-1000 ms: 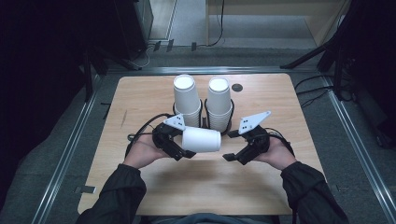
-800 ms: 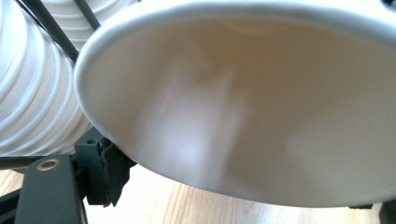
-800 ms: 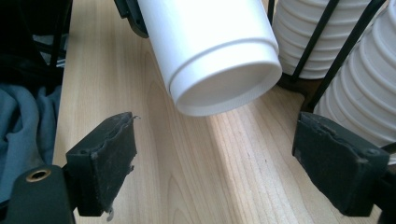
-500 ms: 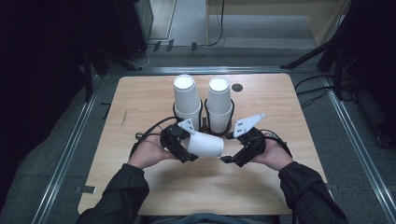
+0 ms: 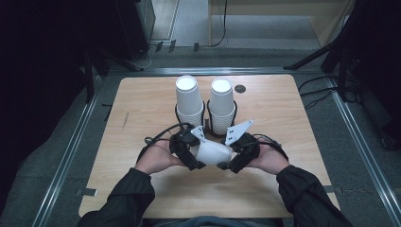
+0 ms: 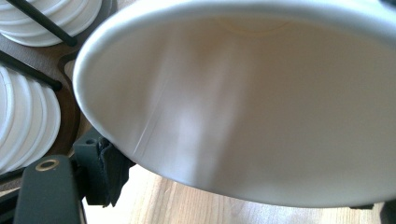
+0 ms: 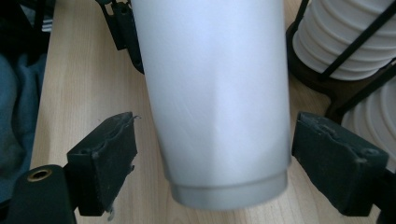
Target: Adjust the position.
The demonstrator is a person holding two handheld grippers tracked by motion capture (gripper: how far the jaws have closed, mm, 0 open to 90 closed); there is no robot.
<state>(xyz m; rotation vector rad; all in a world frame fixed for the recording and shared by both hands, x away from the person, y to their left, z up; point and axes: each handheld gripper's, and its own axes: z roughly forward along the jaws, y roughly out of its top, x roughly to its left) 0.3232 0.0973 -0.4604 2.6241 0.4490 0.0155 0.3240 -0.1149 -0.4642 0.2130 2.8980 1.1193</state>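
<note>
Work in hand: a single white paper cup [image 5: 213, 153] is held low over the near middle of the desk [image 5: 142, 109], between the two grippers, in front of two stacks of cups [image 5: 189, 101] standing in a dark wire holder [image 5: 206, 130].

Left gripper [image 5: 189, 153]: its fingers [image 6: 105, 170] grip the cup at the wide, open end; in the left gripper view the rim and pale inside loom right over the camera, with one pad tucked against the wall. I judge this the carrying grip.

Right gripper [image 5: 235, 163]: its fingers [image 7: 105, 158] stand open on either side of the cup's narrow base end, with a clear gap between each pad and the wall. It does not hold the cup.

Why held so: probably a hand-over or a re-grip. The left keeps the cup level and steady so that the right can close on the base end without crushing the thin wall.

Long axis: lying roughly level, across the desk from left to right.

Pointing: mouth toward the left gripper, base [image 7: 229, 191] toward the right gripper; in the right gripper view the base rim faces the camera.

Stacks: upright in their holder, just beyond the held cup and apart from it.
</note>
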